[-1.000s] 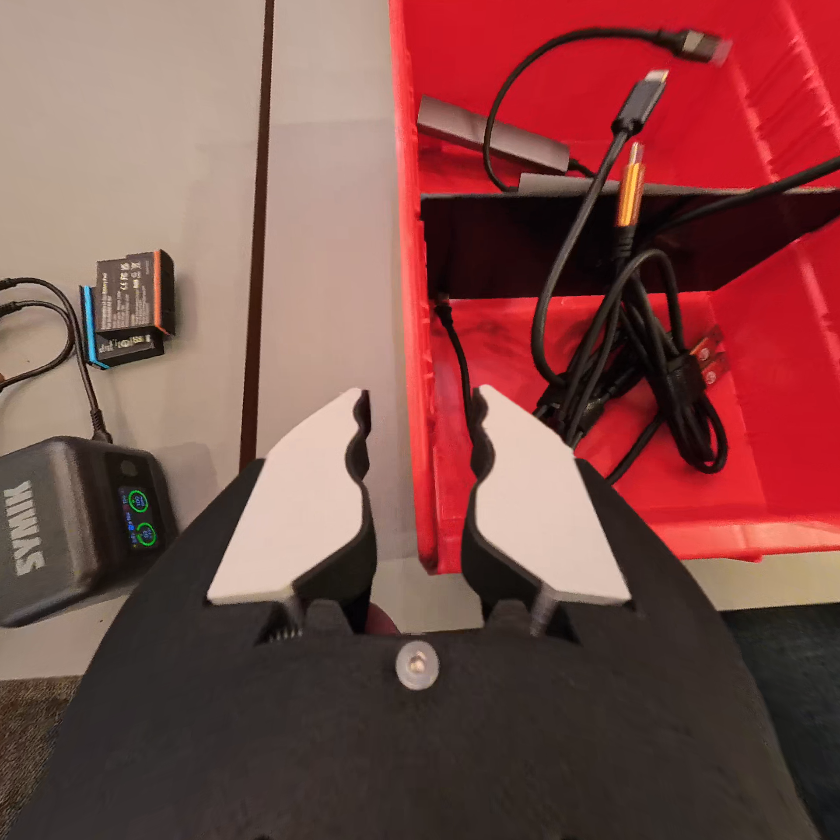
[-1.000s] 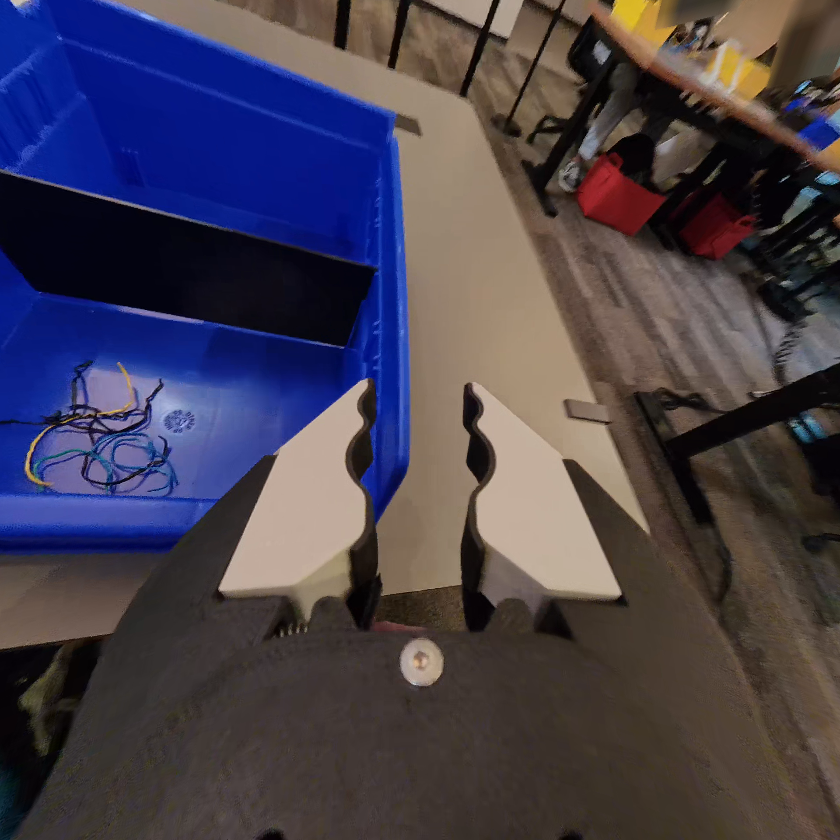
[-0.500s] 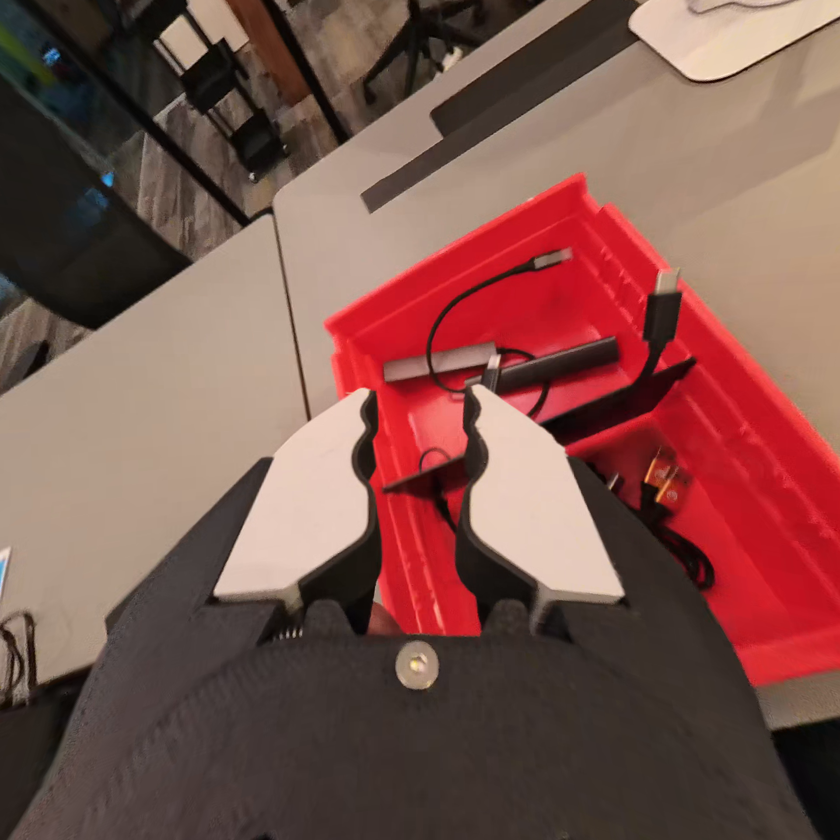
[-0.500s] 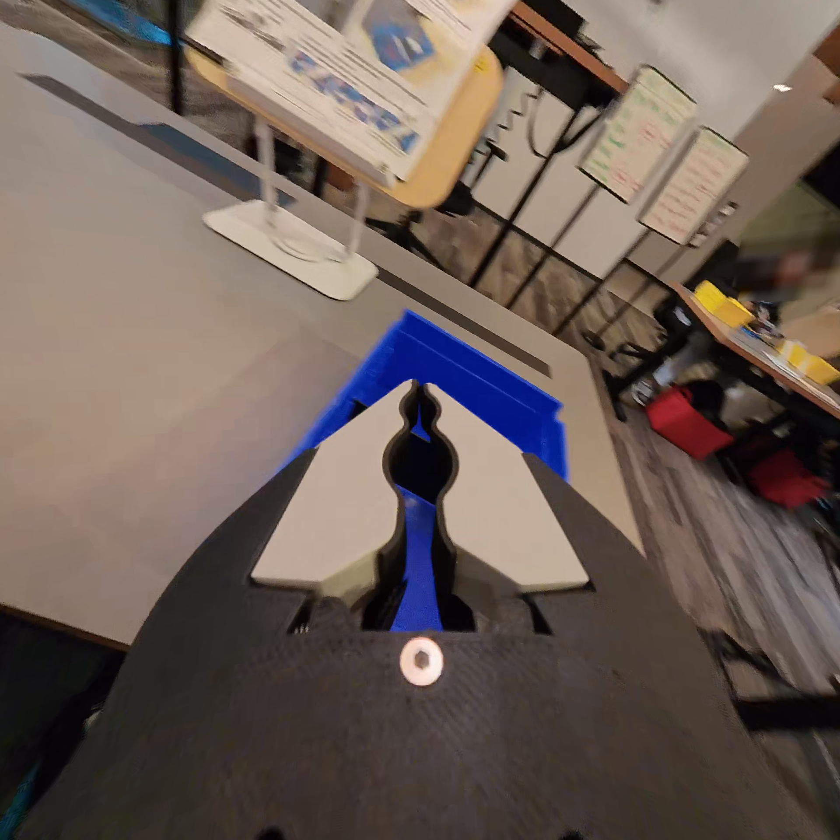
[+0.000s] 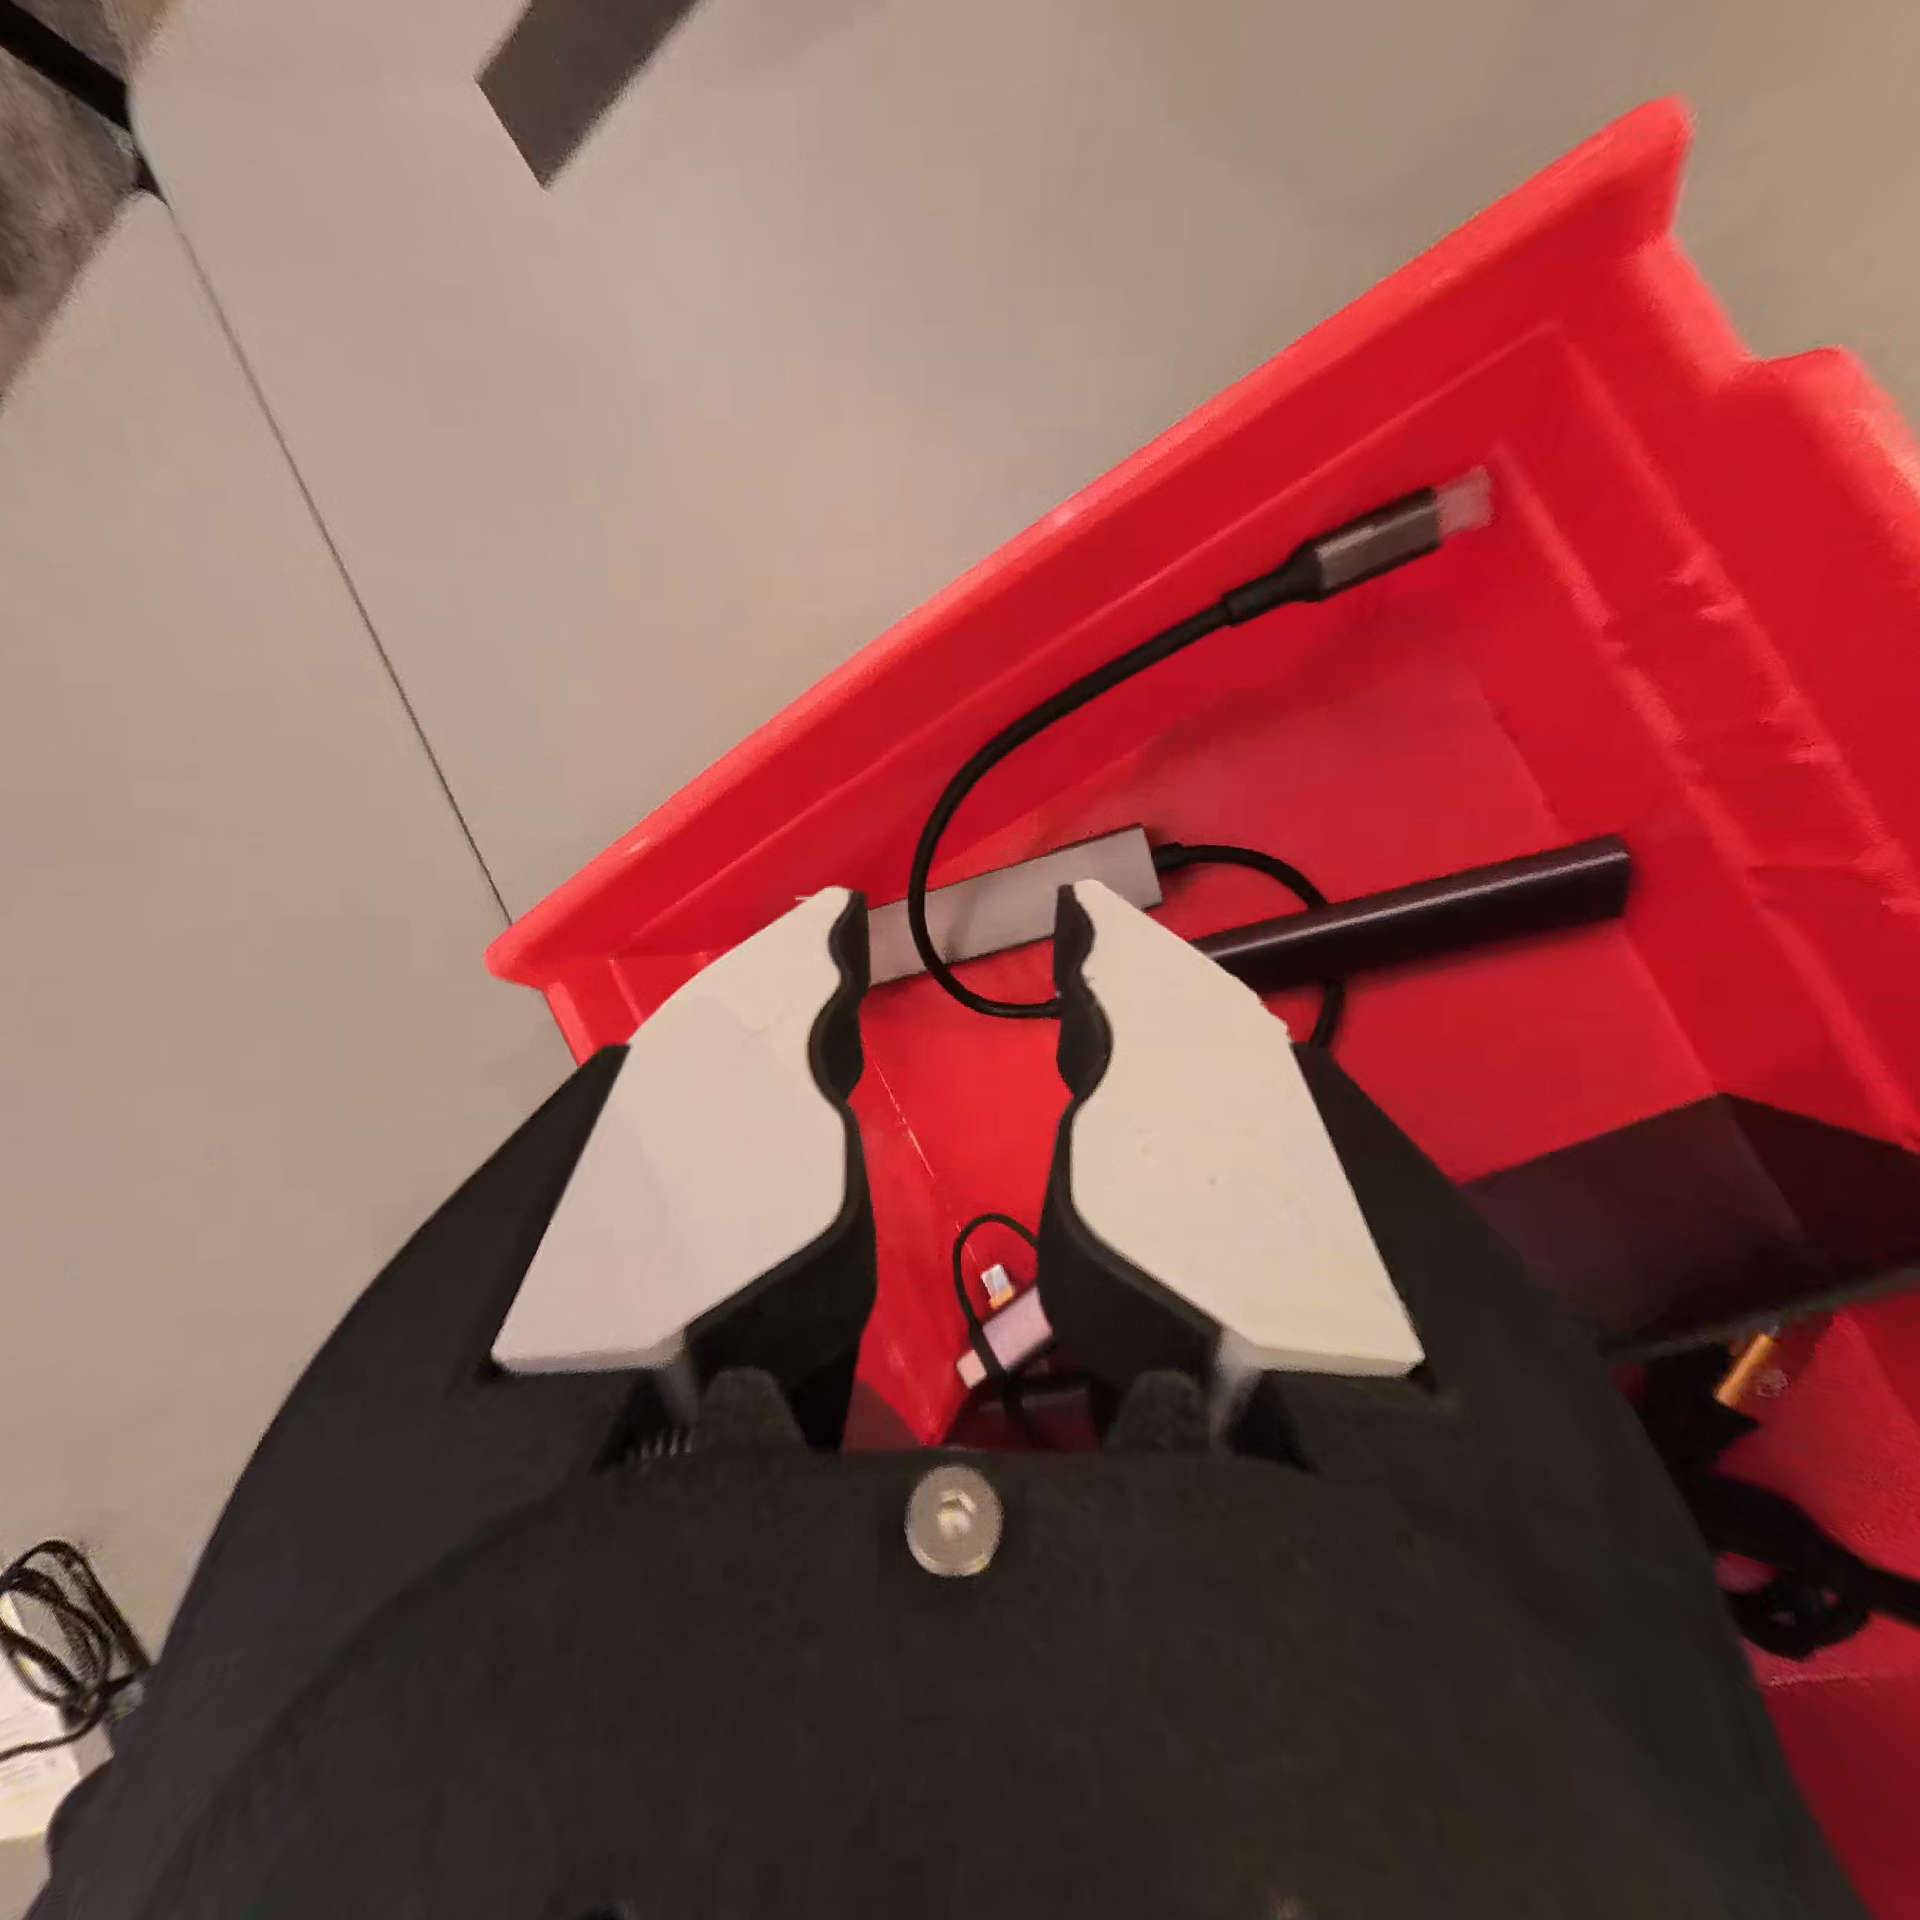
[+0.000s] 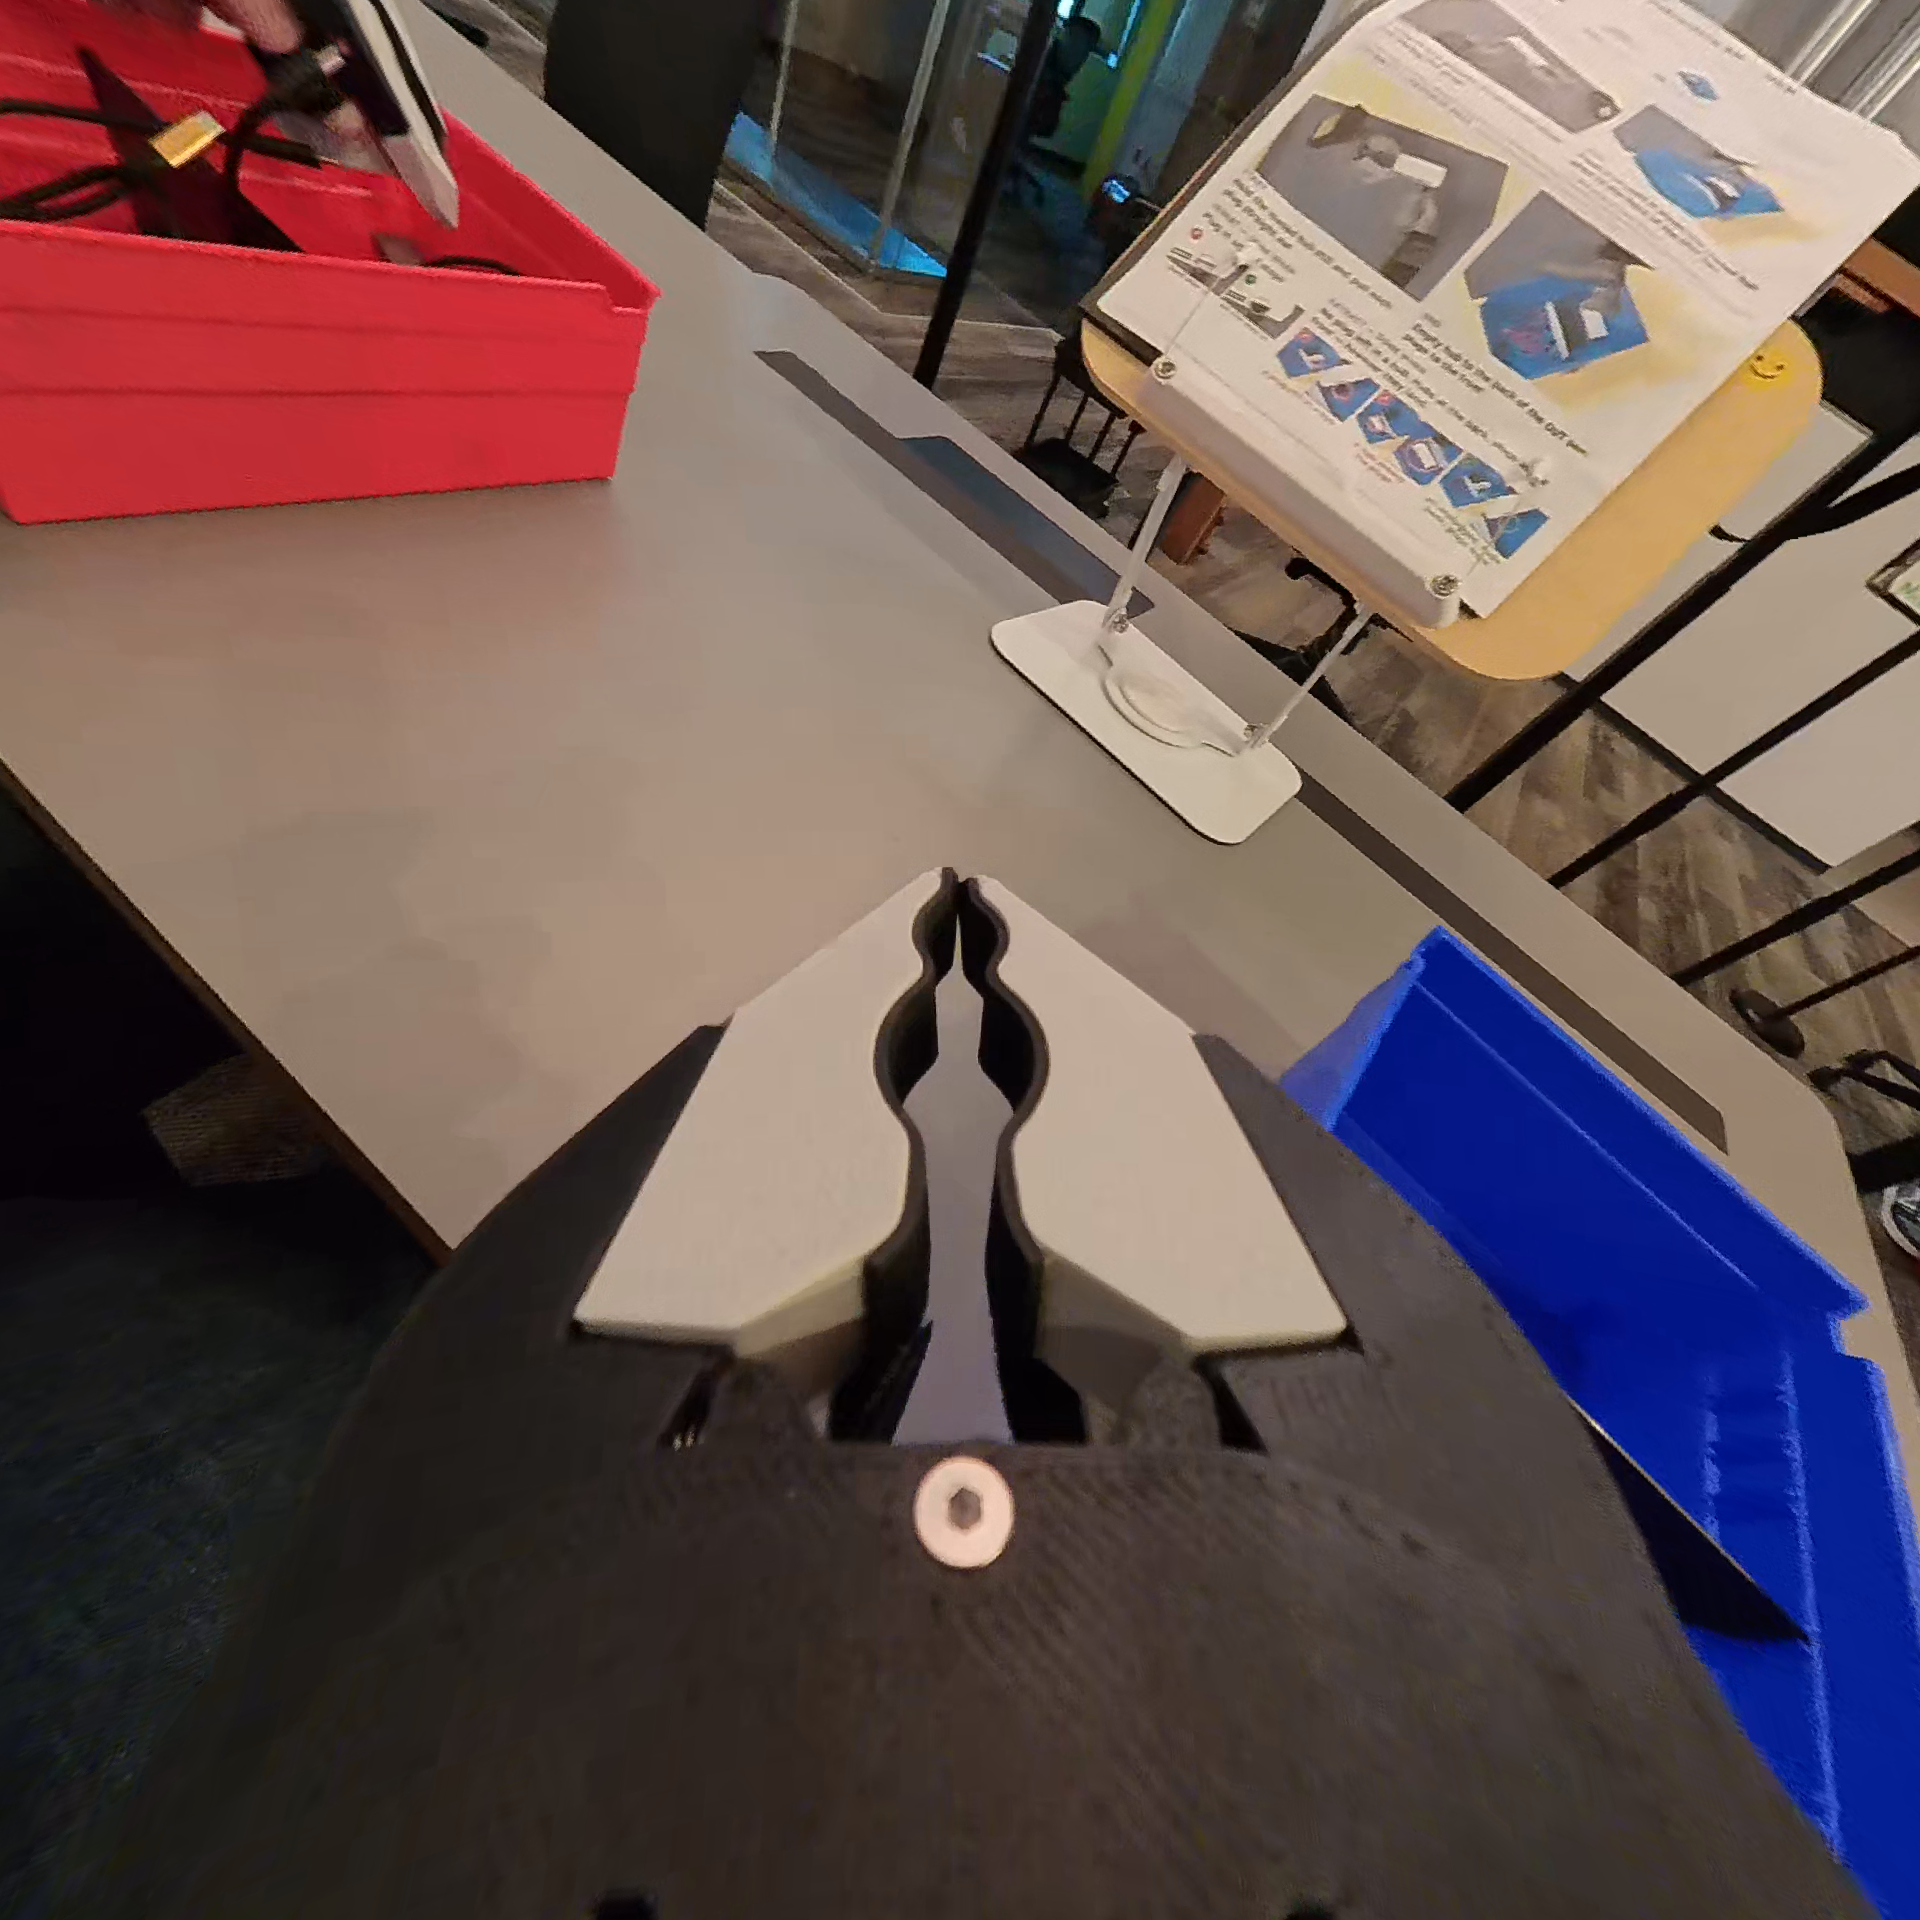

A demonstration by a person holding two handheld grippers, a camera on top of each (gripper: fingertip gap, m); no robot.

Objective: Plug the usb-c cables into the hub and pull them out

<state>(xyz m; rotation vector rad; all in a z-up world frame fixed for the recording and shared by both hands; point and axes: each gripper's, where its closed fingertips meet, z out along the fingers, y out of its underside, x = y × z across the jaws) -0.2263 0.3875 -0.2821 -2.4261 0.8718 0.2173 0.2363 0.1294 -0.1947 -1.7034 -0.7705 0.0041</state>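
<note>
In the left wrist view a red bin (image 5: 1091, 582) lies on the grey table. Its far compartment holds a light grey hub (image 5: 997, 920) with a short black cable ending in a plug (image 5: 1392, 540), and a dark hub (image 5: 1434, 914) beside it. My left gripper (image 5: 956, 914) is open and empty, its tips just in front of the grey hub. Cables (image 5: 1787, 1579) lie in the near compartment behind a black divider (image 5: 1662, 1195). My right gripper (image 6: 956, 883) is shut and empty above the table (image 6: 520, 727).
The right wrist view shows the red bin (image 6: 312, 343) far left with the left gripper (image 6: 405, 135) over it, a blue bin (image 6: 1558, 1195) close on the right, and a tilted instruction sheet (image 6: 1455, 260) on a white stand base (image 6: 1143, 707). Small connectors (image 5: 1003, 1320) lie between my left fingers. The left gripper's tips are roughly 55 cm from the right gripper's.
My left gripper moved forward and down over the red bin to the grey hub, staying open. My right gripper shut a second ago and swung left, away from the blue bin.
</note>
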